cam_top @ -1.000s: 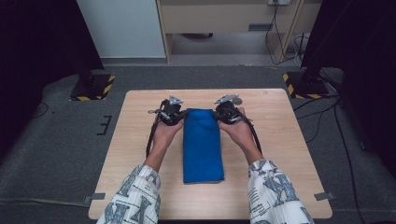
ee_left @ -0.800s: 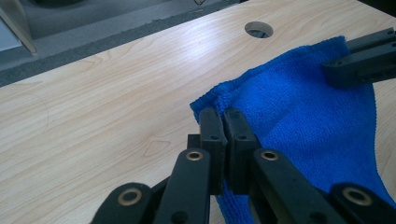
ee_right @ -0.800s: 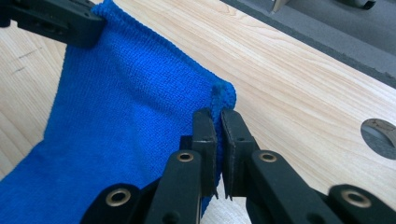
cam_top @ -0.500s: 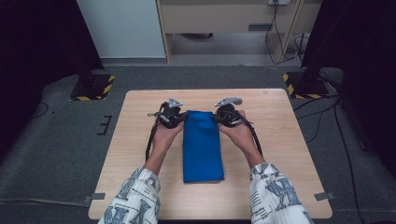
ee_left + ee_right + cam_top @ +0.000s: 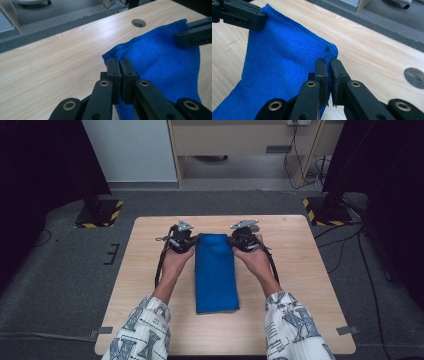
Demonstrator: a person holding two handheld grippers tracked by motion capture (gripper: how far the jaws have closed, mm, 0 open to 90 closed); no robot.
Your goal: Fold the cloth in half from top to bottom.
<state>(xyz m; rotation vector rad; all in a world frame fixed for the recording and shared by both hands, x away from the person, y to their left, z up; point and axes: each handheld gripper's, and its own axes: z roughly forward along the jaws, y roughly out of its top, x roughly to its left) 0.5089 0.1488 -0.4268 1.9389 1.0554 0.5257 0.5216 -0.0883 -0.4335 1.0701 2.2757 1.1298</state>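
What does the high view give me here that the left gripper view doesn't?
High view alone: both sleeves, the blue cloth's full folded length and near end, and the floor around the table. Left gripper view alone: the left tongs shut on the cloth's corner, and a round hole in the tabletop. Both: cloth, wooden table, and the right tongs at the other far corner.

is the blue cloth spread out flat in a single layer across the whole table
No, the blue cloth lies folded into a narrow strip down the middle of the table, with bare wood on both sides.
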